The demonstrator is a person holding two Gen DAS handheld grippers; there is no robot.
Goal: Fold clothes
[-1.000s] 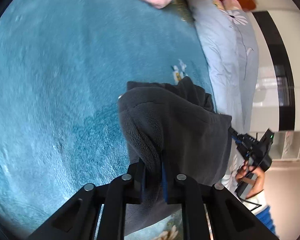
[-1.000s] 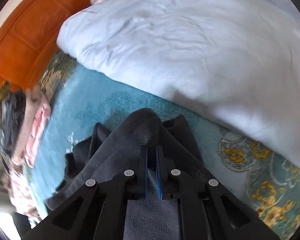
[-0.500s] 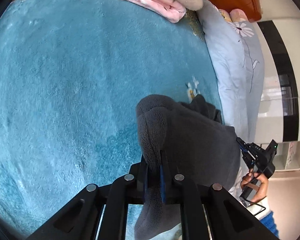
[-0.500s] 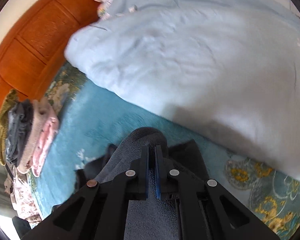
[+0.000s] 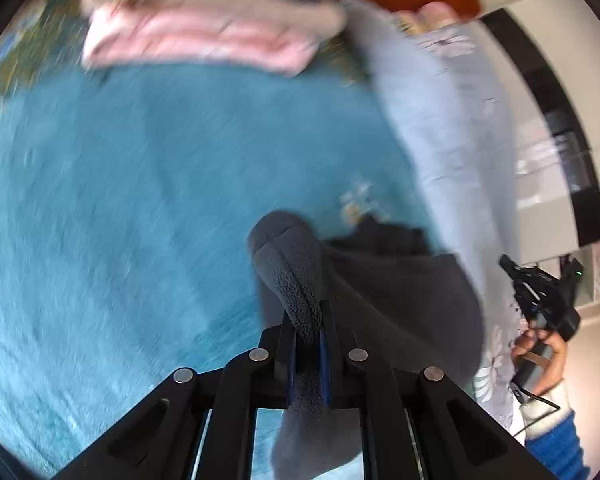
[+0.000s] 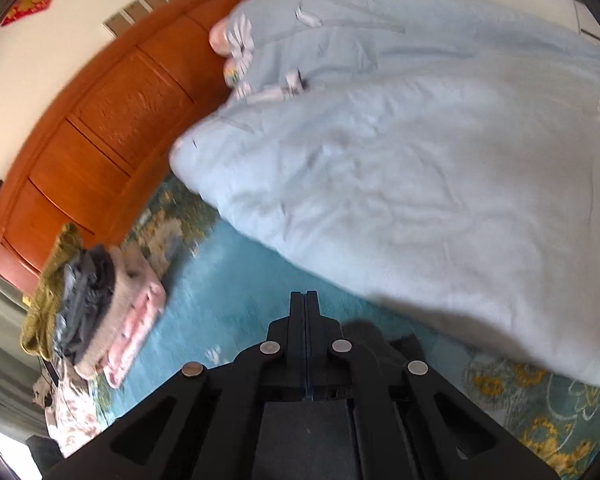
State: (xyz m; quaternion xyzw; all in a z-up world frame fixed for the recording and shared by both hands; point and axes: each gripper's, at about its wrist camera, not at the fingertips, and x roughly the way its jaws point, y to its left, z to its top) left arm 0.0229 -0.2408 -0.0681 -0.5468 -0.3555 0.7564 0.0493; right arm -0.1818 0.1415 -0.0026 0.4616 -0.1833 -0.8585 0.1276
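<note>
Fleece (image 5: 380, 292), dark grey, hangs over the teal bedspread (image 5: 120, 220), pinched at a thick rolled edge by the left gripper (image 5: 307, 328), whose fingers are clenched on the cloth with a fold bulging up between the blue pads. From there the garment drapes to the right, toward the right gripper (image 5: 540, 292), which the left view shows held in a hand (image 5: 540, 348) with a white and blue sleeve at the edge of the bed. In the right view that gripper's (image 6: 305, 300) fingers are pressed together with no gap showing at the tips; dark fabric lies beneath and just behind them (whether any of it is caught between the fingers cannot be told from here). A little of the fleece (image 6: 364, 330) peeks out beside the right finger, low against the bedspread (image 6: 228, 280). A pale blue duvet (image 6: 420, 160) is heaped on the far side of the bed, against an orange wooden headboard (image 6: 100, 128). A stack of folded clothes (image 6: 96, 312) rests near the headboard: olive, grey, beige and pink layers, with the pink one (image 5: 204, 40) nearest the bedspread. No boxes or baskets show in either view.
</note>
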